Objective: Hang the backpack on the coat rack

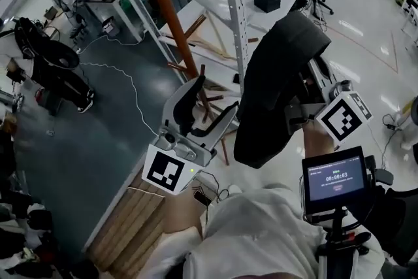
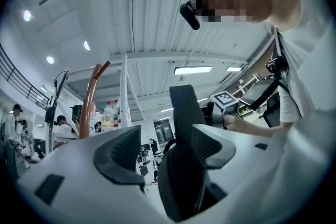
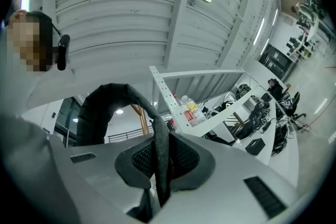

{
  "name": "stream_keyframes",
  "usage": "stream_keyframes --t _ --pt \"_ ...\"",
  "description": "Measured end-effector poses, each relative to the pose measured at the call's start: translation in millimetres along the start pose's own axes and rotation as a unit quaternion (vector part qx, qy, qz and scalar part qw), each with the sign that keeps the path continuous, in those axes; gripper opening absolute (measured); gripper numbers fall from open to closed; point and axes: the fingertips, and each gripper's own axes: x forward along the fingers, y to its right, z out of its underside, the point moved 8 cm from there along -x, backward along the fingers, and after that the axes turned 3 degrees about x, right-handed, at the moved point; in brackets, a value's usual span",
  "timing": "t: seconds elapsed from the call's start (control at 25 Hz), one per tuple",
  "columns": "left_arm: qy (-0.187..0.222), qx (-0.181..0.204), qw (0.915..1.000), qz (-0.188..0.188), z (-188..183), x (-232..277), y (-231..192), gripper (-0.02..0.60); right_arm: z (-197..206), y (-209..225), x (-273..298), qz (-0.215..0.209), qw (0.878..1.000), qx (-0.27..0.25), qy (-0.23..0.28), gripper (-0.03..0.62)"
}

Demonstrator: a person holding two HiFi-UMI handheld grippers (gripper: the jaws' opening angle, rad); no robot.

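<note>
Two claws are raised. Left gripper (image 1: 215, 98) stands open, with a black strap (image 2: 184, 113) leaning against one pad only. Coat rack (image 1: 171, 16) is behind, its top cut off. Backpack (image 1: 274, 88) hangs mid-air and hides the clamped right gripper (image 3: 160, 157).

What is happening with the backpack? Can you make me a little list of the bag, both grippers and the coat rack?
backpack: black, held up in the air, not yet hung
right gripper: fingers shut on a thin strap of the backpack
left gripper: fingers apart, a wider strap stands between them, against one finger only
coat rack: brown pole, beside the white shelf, beyond the left gripper
</note>
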Motion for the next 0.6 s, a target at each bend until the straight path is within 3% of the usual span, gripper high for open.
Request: stream_keyframes --t 0.12,0.2,0.36,0.52,0.56,0.6 --pt "-0.038 0.027 0.9989 0.013 1 0 9 0.347 14 -10 29 -0.033 0.999 0.010 -0.011 0.037" --pt "-0.077 0.044 0.9961 -0.005 1 -5 18 0.400 21 -23 38 -0.044 0.999 0.022 -0.023 0.037" --pt "-0.106 0.003 0.9933 -0.047 11 -4 30 0.465 33 -47 55 -0.079 0.995 0.026 -0.047 0.037" --pt "-0.082 -0.029 0.9889 -0.120 25 0 8 0.462 44 -44 77 -0.106 0.991 0.015 -0.074 0.038" --pt "-0.076 -0.034 0.9876 -0.133 24 -5 1 0.426 47 -44 80 -0.110 0.991 0.014 -0.080 0.037" --pt "-0.069 -0.043 0.9862 -0.144 23 -11 -4 0.335 48 -46 81 -0.111 0.990 0.010 -0.084 0.038"
